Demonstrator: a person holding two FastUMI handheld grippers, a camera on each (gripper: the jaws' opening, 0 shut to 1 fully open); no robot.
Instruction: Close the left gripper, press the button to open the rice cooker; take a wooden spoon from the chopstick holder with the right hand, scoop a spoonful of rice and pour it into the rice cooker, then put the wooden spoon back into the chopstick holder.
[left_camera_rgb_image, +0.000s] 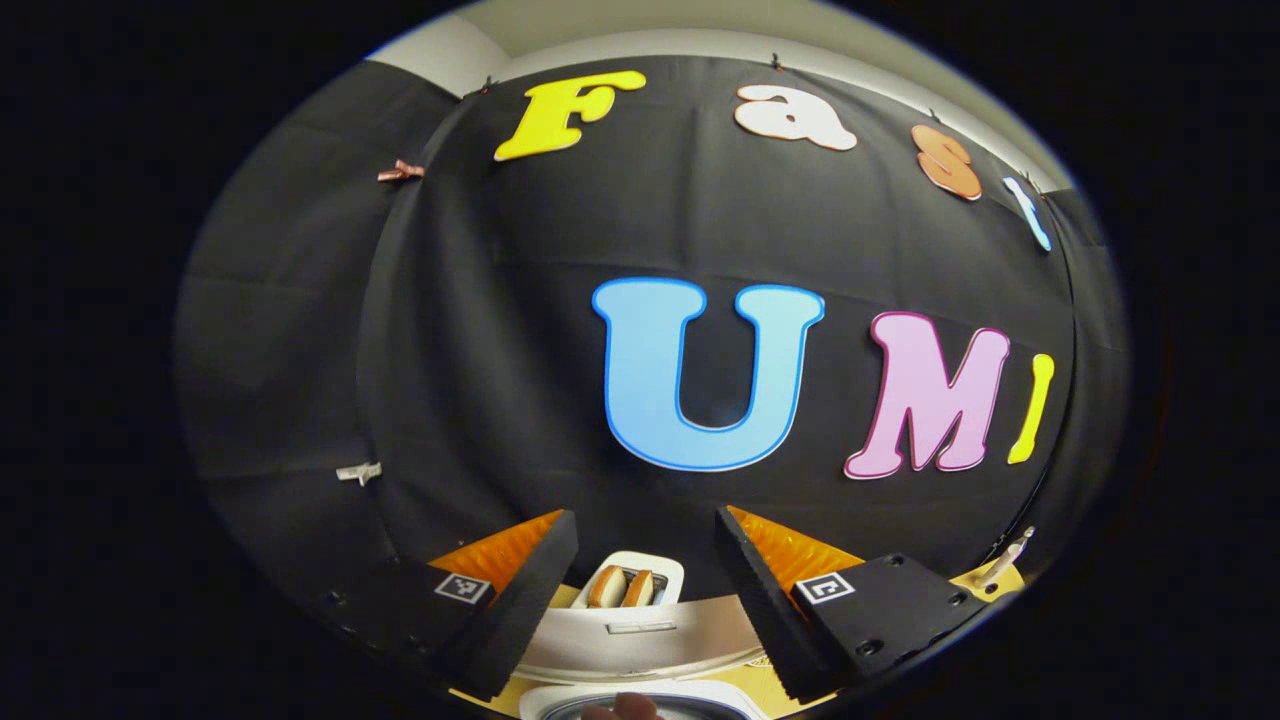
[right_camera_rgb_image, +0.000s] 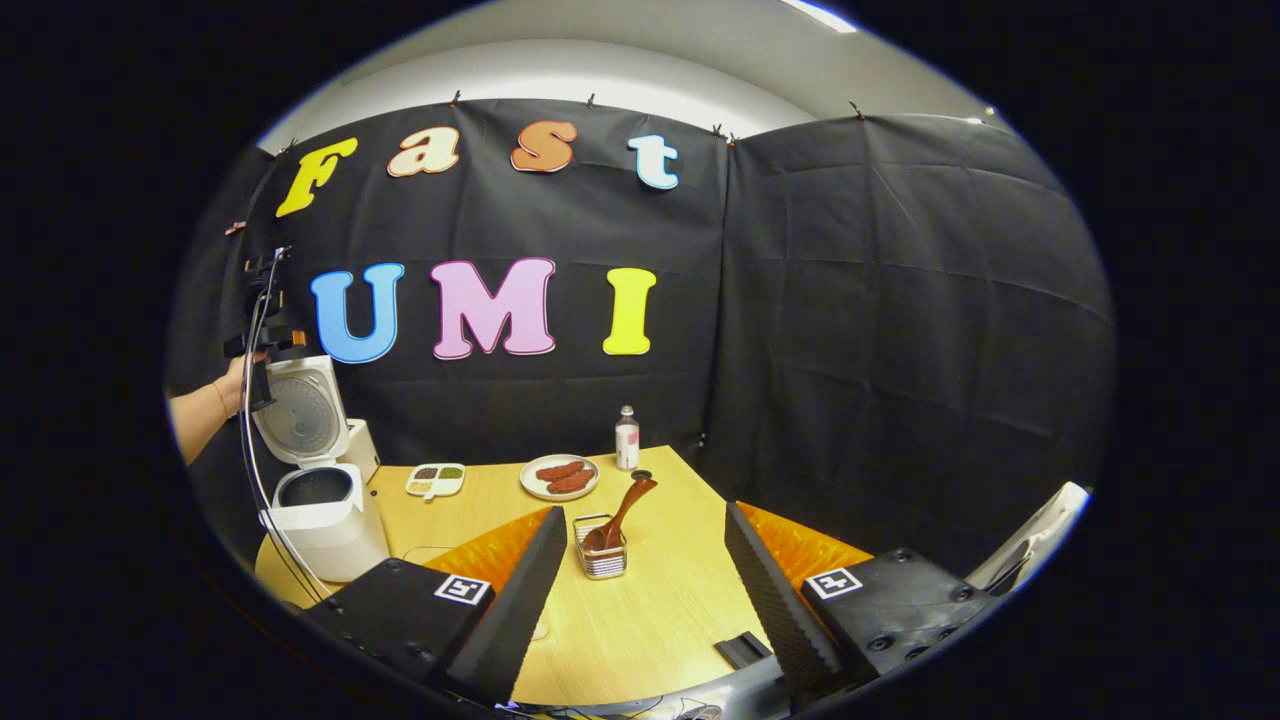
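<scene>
Right gripper (right_camera_rgb_image: 640, 580): jaws spread wide and holding nothing, poised above the near part of the worktop (right_camera_rgb_image: 650, 620). Between the two fingers, farther off, stood the chopstick holder (right_camera_rgb_image: 602, 557), a small wire basket set apart from every edge of the worktop. The wooden spoon (right_camera_rgb_image: 622, 511) rested in it, bowl down and handle leaning up and to the right. Bare worktop lay on all sides of the holder, giving open room for approach.

Beyond the holder, toward the back wall, stood a plate (right_camera_rgb_image: 560, 477) carrying reddish-brown pieces, a small bottle (right_camera_rgb_image: 627, 437) just to its right, and a divided dish (right_camera_rgb_image: 435, 480) to its left. A dark flat object (right_camera_rgb_image: 742, 650) lay near the front edge of the worktop.

At the left edge of the worktop stood the rice cooker (right_camera_rgb_image: 322, 520), its lid (right_camera_rgb_image: 300, 415) raised upright and the inner pot exposed. A hand (right_camera_rgb_image: 232, 385) held the left gripper just beside the top of the raised lid, a cable hanging down from it.

Left gripper (left_camera_rgb_image: 645, 590): jaws parted with nothing between them, aimed mostly at the booth wall. Below and between the fingers appeared a white appliance with two browned pieces in its top slot (left_camera_rgb_image: 625, 588), and the rice cooker's rim (left_camera_rgb_image: 640, 700) at the bottom edge of the left gripper view.
</scene>
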